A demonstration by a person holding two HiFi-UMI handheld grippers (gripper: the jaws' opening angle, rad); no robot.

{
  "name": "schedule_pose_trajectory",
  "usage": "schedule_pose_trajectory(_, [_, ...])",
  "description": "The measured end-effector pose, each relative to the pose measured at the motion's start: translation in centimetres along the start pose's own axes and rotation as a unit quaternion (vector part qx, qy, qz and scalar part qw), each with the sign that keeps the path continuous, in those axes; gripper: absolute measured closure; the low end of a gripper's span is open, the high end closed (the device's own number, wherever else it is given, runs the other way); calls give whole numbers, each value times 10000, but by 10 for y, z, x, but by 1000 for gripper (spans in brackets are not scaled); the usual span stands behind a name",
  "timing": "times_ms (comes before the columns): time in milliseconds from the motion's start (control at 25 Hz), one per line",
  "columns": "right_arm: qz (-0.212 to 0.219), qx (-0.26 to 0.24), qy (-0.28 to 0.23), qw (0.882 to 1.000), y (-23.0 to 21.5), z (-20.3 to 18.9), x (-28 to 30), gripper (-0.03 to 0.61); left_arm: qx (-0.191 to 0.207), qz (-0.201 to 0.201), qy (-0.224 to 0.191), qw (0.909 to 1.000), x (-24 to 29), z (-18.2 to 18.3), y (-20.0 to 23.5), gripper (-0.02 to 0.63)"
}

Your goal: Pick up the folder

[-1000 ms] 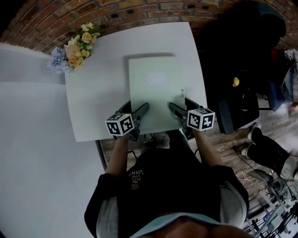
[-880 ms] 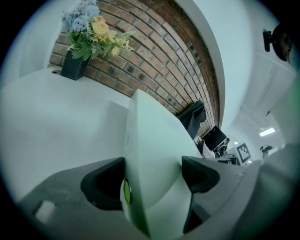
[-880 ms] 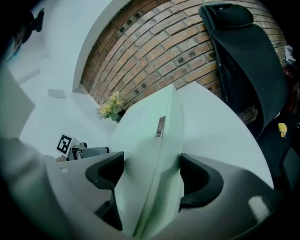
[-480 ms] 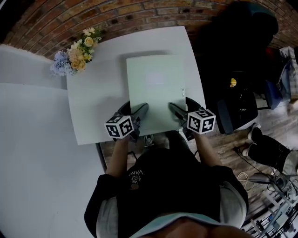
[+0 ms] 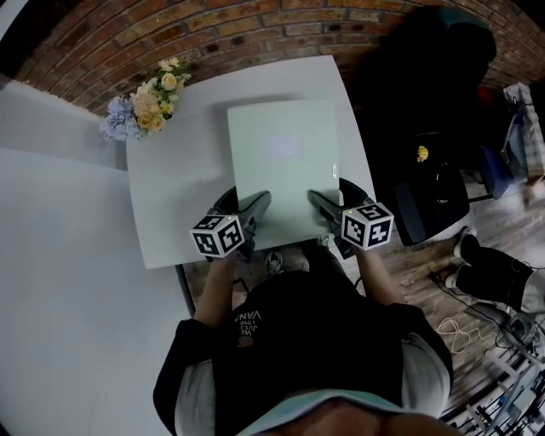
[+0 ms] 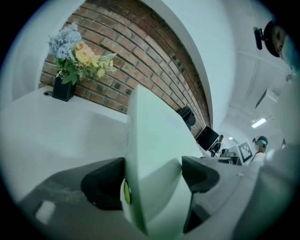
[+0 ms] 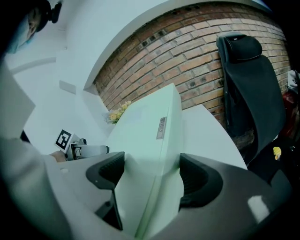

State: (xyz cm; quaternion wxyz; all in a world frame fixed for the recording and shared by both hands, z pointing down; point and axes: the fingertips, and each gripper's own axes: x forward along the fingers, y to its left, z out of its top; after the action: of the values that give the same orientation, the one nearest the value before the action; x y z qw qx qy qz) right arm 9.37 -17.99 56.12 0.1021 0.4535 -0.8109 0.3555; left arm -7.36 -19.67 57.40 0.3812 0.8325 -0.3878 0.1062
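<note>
From the head view, you hold a pale green folder (image 5: 285, 166) over a white square bench (image 5: 174, 192). Your left gripper (image 5: 254, 209) grips its near edge towards the left corner. Your right gripper (image 5: 324, 207) grips the same edge towards the right corner. A bunch of flowers (image 5: 146, 95) sits at the bench's far left corner, against a brick wall (image 5: 213, 25). A black chair (image 5: 426, 77) stands to the right of the bench.

In the left gripper view, both jaws press against the folder (image 6: 154, 140), which fills the gap between them. It angles up away from the bench surface.

In the right gripper view, the jaws are likewise clamped on the folder (image 7: 145, 136), near a small label (image 7: 161, 127) on its edge.
</note>
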Motion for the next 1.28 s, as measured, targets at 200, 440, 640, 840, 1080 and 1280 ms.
schedule_pose_trajectory(200, [-45, -151, -166, 9997, 12, 6, -9, 219, 168, -67, -91, 9998, -11, 8, -7, 219])
schedule_pose_trajectory(440, [-90, -344, -383, 9986, 26, 14, -20, 222, 419, -153, -250, 9987, -24, 18, -16, 219])
schedule_pose_trajectory(640, [-142, -521, -590, 9968, 38, 21, -31, 222, 566, -230, -404, 9973, -36, 25, -24, 219])
schedule_pose_trajectory(840, [-199, -643, -773, 9947, 49, 25, -43, 224, 691, -310, -520, 9958, -46, 29, -33, 219])
schedule_pose_trajectory(1080, [-277, -750, -985, 9919, 63, 26, -55, 224, 854, -426, -652, 9933, -60, 32, -41, 219])
schedule_pose_trajectory(1280, [-339, -839, -1117, 9896, 74, 25, -65, 224, 1047, -499, -742, 9905, -71, 35, -49, 219])
